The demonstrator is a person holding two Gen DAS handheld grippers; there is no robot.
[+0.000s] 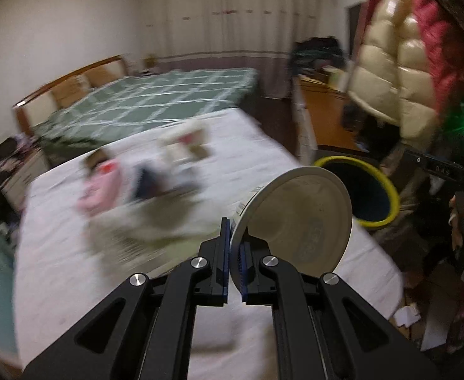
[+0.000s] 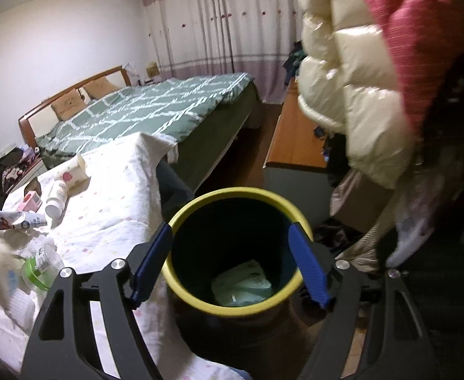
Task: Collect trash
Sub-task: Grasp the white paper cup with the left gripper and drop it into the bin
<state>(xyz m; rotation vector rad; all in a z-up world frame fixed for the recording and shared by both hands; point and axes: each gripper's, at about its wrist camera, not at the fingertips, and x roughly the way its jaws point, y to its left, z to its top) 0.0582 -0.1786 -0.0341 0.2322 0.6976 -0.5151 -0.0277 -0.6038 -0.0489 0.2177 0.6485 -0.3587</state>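
White paper bowl sits pinched by its rim in your left hand-held gripper, near the yellow-rimmed bin (green packet inside); your right hand-held gripper gapes above that bin.

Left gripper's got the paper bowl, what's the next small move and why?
Probably carry the paper bowl rightward over the yellow-rimmed bin, then open. The left gripper pinches its rim, and it hangs above the table beside the bin's mouth.
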